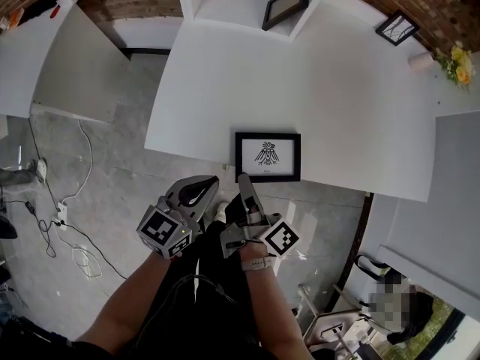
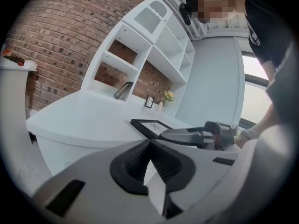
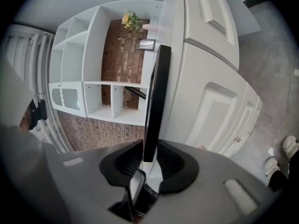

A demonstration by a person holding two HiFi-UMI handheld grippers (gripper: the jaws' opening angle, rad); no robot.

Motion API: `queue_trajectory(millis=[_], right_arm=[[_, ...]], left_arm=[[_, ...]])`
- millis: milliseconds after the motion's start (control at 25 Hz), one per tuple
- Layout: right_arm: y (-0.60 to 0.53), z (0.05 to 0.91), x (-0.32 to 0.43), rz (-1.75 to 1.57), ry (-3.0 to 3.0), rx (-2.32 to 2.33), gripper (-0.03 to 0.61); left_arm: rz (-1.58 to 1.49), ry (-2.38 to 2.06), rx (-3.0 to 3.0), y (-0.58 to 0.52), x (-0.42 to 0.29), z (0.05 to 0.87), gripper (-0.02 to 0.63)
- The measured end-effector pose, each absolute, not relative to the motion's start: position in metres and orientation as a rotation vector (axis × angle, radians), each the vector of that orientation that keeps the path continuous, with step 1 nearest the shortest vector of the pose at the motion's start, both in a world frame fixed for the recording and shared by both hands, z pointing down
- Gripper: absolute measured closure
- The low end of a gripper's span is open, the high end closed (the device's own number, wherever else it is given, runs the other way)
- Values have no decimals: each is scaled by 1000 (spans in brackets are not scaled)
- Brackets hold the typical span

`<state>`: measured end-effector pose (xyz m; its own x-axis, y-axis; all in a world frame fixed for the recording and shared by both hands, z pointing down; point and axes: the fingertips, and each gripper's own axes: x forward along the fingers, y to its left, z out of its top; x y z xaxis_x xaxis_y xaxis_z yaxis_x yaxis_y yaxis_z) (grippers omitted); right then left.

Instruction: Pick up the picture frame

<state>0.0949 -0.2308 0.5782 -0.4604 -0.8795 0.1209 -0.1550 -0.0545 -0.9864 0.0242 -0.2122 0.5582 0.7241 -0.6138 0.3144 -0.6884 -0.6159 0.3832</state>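
The picture frame (image 1: 267,156), black with a bird drawing, lies flat on the white table (image 1: 225,81) close to its front edge. My right gripper (image 1: 243,178) reaches the frame's near left corner from below the edge. In the right gripper view the frame's black edge (image 3: 156,101) runs upright between the jaws, and the right gripper (image 3: 150,146) is shut on it, both pads against it. My left gripper (image 1: 212,180) hovers just left of it off the table edge, shut and empty, its tips meeting in the left gripper view (image 2: 149,143). There the frame (image 2: 150,125) and the right gripper (image 2: 187,135) show beyond.
A larger dark frame (image 1: 286,3) leans in the white shelf unit at the back. A small frame (image 1: 397,27), a pale cup (image 1: 420,60) and yellow flowers (image 1: 459,62) stand at the far right. Cables (image 1: 67,223) lie on the grey floor to the left.
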Motion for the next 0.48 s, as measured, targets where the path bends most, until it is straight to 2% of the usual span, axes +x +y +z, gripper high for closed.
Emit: queue_trajectory(millis=[80,480], right_arm=[[-230,581,96,-1578,1611,-1106,491],[-215,581,89,-1606,1558,-1053,499]], left_arm=[[206,-989,2444,-213,25,559,611],[198,-1001,2430,-216,18,559,611]])
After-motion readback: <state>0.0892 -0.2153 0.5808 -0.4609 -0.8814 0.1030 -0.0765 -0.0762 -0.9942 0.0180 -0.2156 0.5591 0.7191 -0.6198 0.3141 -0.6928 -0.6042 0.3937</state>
